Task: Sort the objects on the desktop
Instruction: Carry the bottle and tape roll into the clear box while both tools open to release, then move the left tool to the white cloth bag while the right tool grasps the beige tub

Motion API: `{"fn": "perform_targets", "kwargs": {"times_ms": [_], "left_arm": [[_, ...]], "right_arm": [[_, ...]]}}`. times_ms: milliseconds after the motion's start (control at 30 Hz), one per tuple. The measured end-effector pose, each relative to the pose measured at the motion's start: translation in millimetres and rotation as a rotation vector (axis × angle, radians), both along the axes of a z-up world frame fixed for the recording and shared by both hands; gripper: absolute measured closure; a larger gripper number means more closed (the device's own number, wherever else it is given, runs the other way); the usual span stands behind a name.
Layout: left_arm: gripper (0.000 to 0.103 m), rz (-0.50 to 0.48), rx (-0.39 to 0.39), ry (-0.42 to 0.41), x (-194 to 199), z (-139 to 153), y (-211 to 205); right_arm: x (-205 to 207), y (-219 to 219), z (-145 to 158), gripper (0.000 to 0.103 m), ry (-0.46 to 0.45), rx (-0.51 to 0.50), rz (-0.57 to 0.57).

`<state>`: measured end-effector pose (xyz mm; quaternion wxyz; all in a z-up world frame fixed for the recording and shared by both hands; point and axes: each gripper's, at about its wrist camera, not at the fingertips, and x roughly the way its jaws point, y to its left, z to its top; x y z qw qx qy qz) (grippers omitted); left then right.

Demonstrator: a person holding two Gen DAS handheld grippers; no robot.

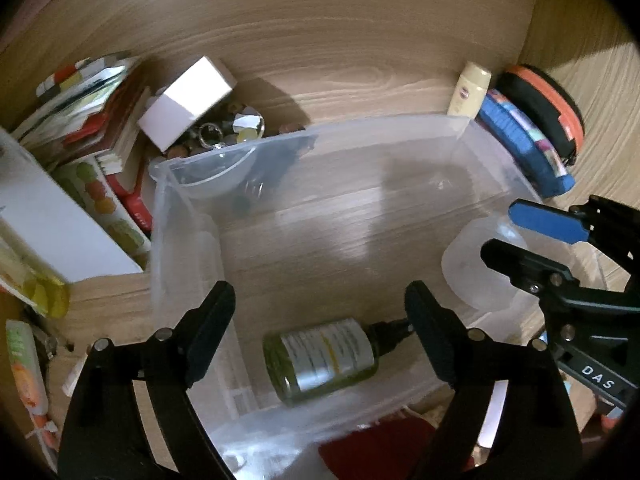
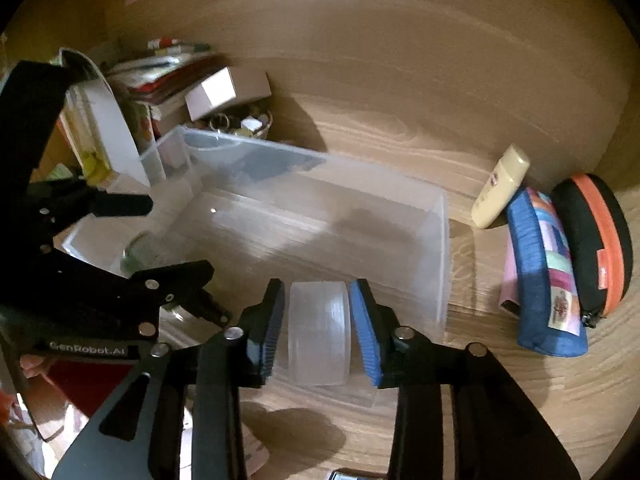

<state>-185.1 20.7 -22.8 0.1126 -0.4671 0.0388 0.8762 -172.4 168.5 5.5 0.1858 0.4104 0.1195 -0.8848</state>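
A clear plastic bin [image 1: 360,128] stands on the wooden desk. A green bottle [image 1: 320,360] with a black cap lies on its side on the bin floor. My left gripper [image 1: 320,296] hangs open above it, a finger past each end, and the pads do not press on it. In the right wrist view, my right gripper [image 2: 318,286] has its blue pads on either side of a translucent tape roll [image 2: 320,340] at the bin's near wall. A thin gap shows at the left pad. The same roll [image 1: 476,268] and right gripper [image 1: 504,232] appear at the bin's right end.
A stack of books [image 1: 92,120], a white box [image 1: 188,100] and a bowl of trinkets [image 1: 236,128] crowd the bin's left rear. A cream tube [image 2: 500,188], a blue pencil case [image 2: 548,276] and an orange-black case [image 2: 600,240] sit right of the bin.
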Motion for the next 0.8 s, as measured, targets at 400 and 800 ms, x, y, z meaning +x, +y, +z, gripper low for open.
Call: {"fn": "perform_targets", "kwargs": {"times_ms": [400,800], "left_arm": [[0.013,0.005,0.014,0.126,49.5,45.4,-18.0],[0.013,0.056,0.009,0.201,107.3,53.5,-52.2]], "right_arm": [[43.3,19.7,37.4,0.037,0.117,-0.092,-0.056],[101.8,27.8,42.6,0.023,0.236,-0.030,-0.045]]}}
